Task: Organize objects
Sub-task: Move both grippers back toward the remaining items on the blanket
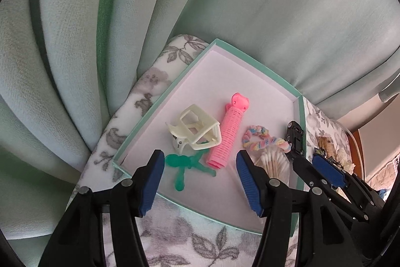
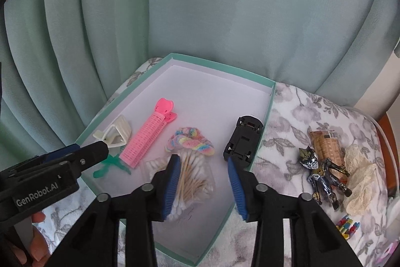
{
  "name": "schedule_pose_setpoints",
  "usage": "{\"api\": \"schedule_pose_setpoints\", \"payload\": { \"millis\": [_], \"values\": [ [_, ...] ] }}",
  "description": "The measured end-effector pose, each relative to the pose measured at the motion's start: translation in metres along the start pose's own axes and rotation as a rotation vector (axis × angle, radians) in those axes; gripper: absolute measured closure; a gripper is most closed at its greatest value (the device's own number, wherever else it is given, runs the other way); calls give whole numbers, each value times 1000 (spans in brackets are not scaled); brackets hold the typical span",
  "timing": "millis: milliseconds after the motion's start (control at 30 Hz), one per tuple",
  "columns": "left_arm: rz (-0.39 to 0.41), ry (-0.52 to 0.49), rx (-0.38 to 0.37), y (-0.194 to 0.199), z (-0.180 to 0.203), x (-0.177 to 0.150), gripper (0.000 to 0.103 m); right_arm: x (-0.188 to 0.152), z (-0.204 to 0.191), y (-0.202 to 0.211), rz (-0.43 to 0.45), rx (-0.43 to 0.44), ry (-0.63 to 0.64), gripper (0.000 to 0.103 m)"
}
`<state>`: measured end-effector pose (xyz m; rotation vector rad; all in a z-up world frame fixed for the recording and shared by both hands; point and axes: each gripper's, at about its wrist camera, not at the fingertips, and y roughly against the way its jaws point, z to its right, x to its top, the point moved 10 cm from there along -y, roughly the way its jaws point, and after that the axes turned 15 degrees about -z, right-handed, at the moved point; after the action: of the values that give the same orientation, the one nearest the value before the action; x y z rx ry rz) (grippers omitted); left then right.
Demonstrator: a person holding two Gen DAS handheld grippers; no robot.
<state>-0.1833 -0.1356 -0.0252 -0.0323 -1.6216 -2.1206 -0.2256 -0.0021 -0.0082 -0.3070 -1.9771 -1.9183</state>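
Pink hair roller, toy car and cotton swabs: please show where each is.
pink hair roller (image 2: 146,142), right wrist view, middle of its mesh barrel
toy car (image 2: 243,139), right wrist view, its black underside
cotton swabs (image 2: 193,173), right wrist view, wooden sticks

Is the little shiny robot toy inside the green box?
No, the robot toy lies on the flowery cloth, outside the green box.

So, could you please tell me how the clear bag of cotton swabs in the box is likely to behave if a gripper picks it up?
The bag of cotton swabs looks like thin clear film, so it would probably crumple and sag. The film may be slippery against the fingers. The swabs lie loose inside, so they would likely shift toward the lower end. It should be light.
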Motion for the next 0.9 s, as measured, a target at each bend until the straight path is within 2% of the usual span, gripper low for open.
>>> {"api": "schedule_pose_setpoints", "payload": {
  "millis": [133,333,467,567,600,767,833,867,900],
  "values": [
    [-5,19,26,1,-4,-7,38,-8,3,4,-1,4,-16,40],
    [17,45,69,15,-13,-17,36,-17,8,11,8,14,-37,28],
    [35,57,89,21,-16,-19,32,-23,10,14,17,24,-45,16],
    [38,52,105,24,-16,-21,22,-27,11,16,26,26,-44,7],
    [42,48,110,26,-15,-22,21,-28,12,17,29,26,-44,3],
    [57,48,127,31,-14,-23,20,-31,14,23,45,24,-45,0],
    [64,52,129,33,-14,-24,12,-31,16,25,48,24,-46,0],
    [68,53,134,34,-15,-24,4,-32,16,26,49,24,-48,0],
    [76,55,140,35,-15,-25,3,-33,17,26,49,25,-51,0]
  ]
}}
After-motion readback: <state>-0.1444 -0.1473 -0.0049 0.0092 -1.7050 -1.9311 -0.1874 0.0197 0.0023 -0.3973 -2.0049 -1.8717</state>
